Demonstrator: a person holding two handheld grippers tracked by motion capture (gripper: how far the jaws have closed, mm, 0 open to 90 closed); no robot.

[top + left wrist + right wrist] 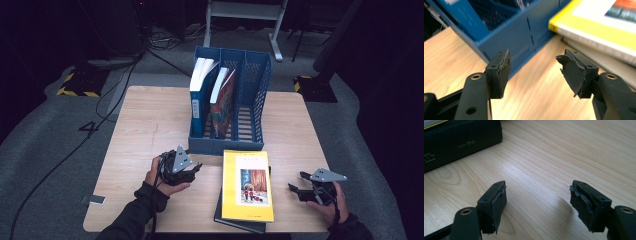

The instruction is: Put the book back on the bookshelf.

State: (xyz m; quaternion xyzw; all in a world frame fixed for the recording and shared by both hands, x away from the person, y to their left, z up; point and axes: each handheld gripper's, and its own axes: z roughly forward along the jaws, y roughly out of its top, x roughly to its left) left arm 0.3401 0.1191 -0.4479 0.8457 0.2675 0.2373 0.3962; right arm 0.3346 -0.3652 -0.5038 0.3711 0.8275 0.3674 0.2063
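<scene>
A yellow book (247,185) lies flat on a black book (240,224) at the table's front middle. Behind them stands a blue three-slot file rack (225,145). Its left slot holds a blue book (200,100), its middle slot a colourful book (222,105), and its right slot is empty. My left gripper (197,169) sits low, left of the yellow book and near the rack's front. In the left gripper view it (534,62) is open with nothing between its jaws, facing the rack (519,37) and yellow book (599,27). My right gripper (295,187) rests right of the books. Seen close (537,192), it is open and empty, the black book (456,142) beyond it.
The wooden table (150,130) has bare room on its left half and right of the rack. A small grey tag (95,199) sticks out at the front left edge. On the floor behind run cables (115,95), with a white desk frame (245,15) beyond.
</scene>
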